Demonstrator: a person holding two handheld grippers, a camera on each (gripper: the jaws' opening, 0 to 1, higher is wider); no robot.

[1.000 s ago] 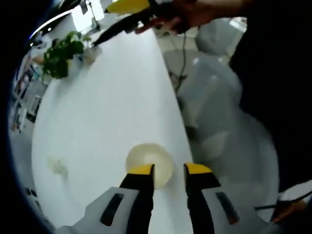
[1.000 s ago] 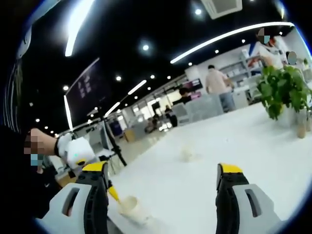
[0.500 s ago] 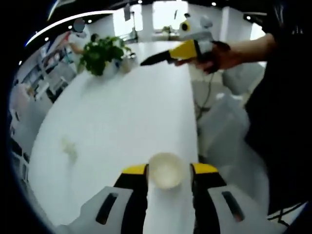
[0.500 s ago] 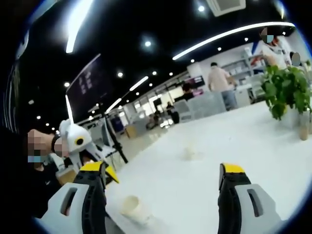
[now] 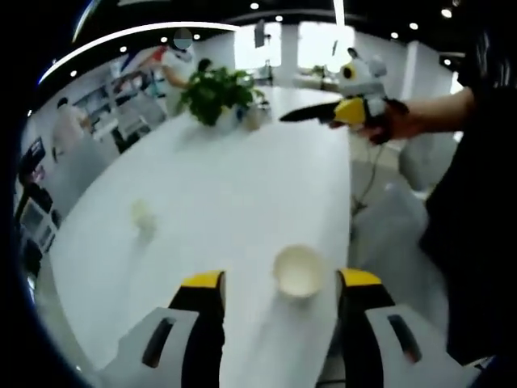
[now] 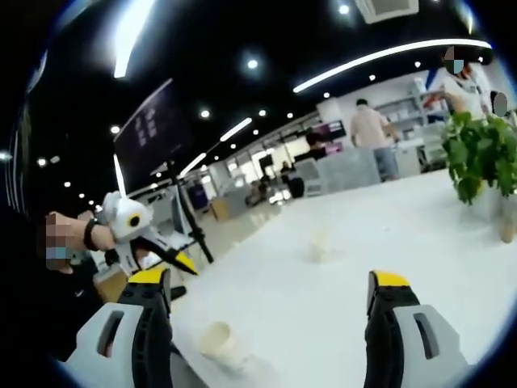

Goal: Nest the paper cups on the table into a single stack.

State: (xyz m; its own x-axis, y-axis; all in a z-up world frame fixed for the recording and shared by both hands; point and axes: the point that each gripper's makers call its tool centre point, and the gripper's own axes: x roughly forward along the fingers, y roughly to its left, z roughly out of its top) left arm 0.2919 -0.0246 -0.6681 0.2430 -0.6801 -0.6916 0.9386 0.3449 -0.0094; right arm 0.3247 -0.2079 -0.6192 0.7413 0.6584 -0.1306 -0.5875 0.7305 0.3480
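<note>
White paper cup, upright on the white surface, stands between the wide-open left tongs; close squarely around its wall, gently. The right tongs gape wide beyond it.

Big open-plan office or showroom-type hall, not a home. Dark ceiling w/ round spotlights and long strip lights. Long white table w/ a potted plant at far end. Shelving and desks along the back wall, screens further in. Several people standing around in bkgd, one more near the plant. Dark wall panel w/ small text, unreadable. Tripod stand by the table's edge. Bright windows at far end.
</note>
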